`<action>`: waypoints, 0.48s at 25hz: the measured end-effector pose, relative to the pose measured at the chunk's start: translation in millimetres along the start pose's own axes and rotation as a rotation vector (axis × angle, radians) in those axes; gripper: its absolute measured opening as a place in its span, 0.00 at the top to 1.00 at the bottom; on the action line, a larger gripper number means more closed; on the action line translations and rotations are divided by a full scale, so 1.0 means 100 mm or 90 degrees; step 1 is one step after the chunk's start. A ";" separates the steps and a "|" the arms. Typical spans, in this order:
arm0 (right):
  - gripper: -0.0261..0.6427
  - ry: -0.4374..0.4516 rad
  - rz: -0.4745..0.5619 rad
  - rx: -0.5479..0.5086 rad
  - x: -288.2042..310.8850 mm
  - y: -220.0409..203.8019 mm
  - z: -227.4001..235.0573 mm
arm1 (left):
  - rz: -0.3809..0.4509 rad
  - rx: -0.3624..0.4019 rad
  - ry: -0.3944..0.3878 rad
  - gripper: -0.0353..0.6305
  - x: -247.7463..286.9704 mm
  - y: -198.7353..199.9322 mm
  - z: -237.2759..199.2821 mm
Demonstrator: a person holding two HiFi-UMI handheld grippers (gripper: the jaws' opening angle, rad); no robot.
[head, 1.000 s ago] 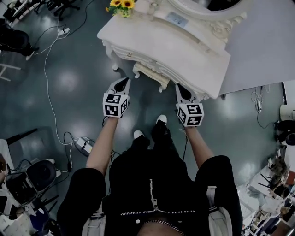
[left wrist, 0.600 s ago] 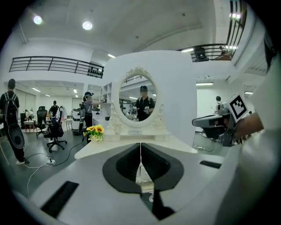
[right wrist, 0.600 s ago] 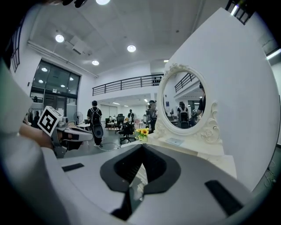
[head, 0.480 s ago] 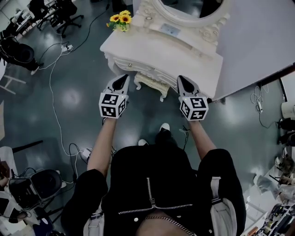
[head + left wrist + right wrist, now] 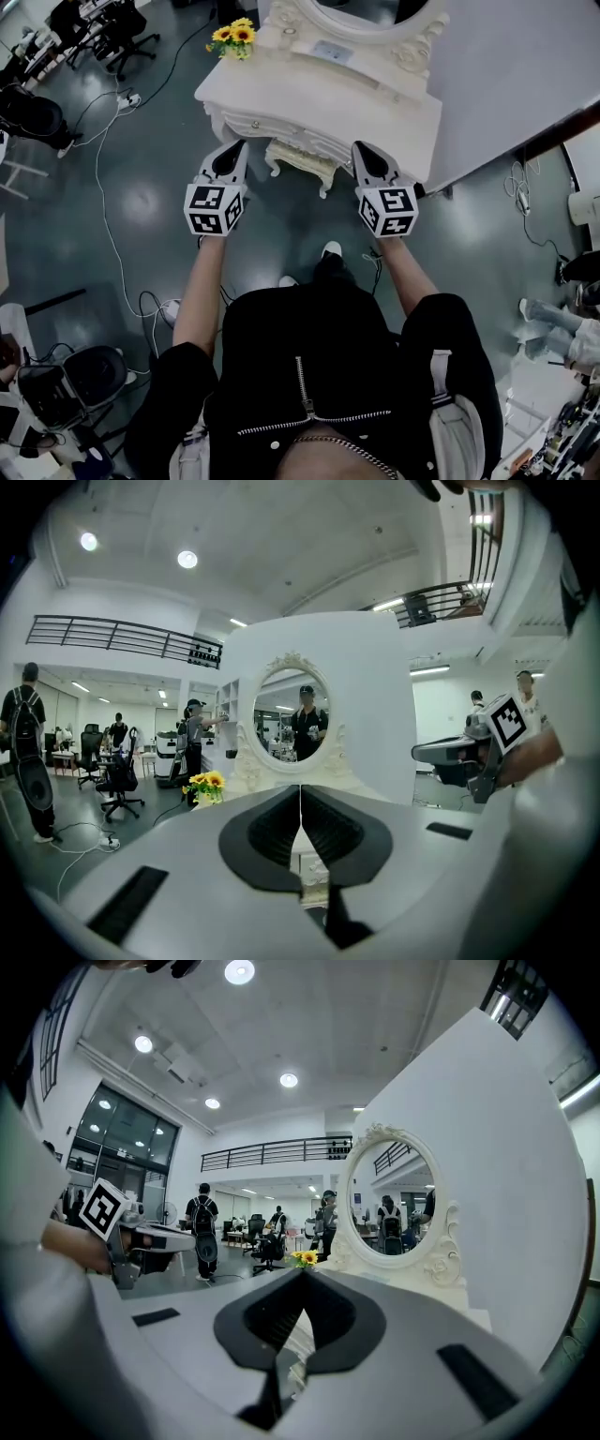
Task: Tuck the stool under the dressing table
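Note:
The white dressing table (image 5: 281,94) with its oval mirror (image 5: 366,14) stands at the top of the head view. The white carved stool (image 5: 300,157) sits under its front edge, with only its near edge and two legs showing. My left gripper (image 5: 230,155) hangs in the air left of the stool, my right gripper (image 5: 370,159) to its right. Neither touches the stool. Each has its jaws together with nothing between them. The left gripper (image 5: 300,794) and the right gripper (image 5: 302,1277) both point about level at the mirror (image 5: 291,719).
Sunflowers (image 5: 234,37) stand on the table's left end. A white partition (image 5: 506,75) backs the table on the right. Cables (image 5: 108,216) and a power strip (image 5: 169,305) lie on the floor at the left, with office chairs (image 5: 112,23) beyond. My feet (image 5: 330,251) are just behind the stool.
Both grippers have risen together and tipped up towards level, staying on either side of the stool. The stool and table have not moved.

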State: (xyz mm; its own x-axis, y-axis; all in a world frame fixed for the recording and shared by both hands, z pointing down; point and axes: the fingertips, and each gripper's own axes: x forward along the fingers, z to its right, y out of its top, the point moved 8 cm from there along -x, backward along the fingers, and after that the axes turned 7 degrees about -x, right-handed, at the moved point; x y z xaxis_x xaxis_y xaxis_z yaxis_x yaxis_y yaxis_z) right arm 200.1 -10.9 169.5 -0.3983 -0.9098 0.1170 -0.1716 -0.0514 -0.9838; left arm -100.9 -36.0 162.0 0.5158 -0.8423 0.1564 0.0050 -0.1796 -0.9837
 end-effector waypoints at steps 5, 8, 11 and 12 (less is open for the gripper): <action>0.96 0.004 -0.003 -0.003 -0.06 -0.03 -0.01 | 0.003 -0.003 -0.001 0.91 -0.06 -0.05 0.06; 0.96 0.005 -0.004 -0.006 -0.07 -0.02 -0.01 | 0.004 -0.001 0.000 0.91 -0.09 -0.04 0.07; 0.96 0.002 -0.003 -0.006 -0.10 0.00 -0.06 | 0.005 -0.002 0.000 0.91 -0.15 -0.04 0.05; 0.96 0.001 -0.003 -0.006 -0.11 0.00 -0.07 | 0.005 -0.002 0.000 0.91 -0.16 -0.04 0.04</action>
State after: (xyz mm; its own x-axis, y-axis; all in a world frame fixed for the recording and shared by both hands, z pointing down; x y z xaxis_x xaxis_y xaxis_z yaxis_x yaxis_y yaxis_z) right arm 198.0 1.9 169.1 -0.3989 -0.9089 0.1212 -0.1815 -0.0513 -0.9820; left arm -106.2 -19.5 163.1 0.5164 -0.8434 0.1483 -0.0022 -0.1745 -0.9846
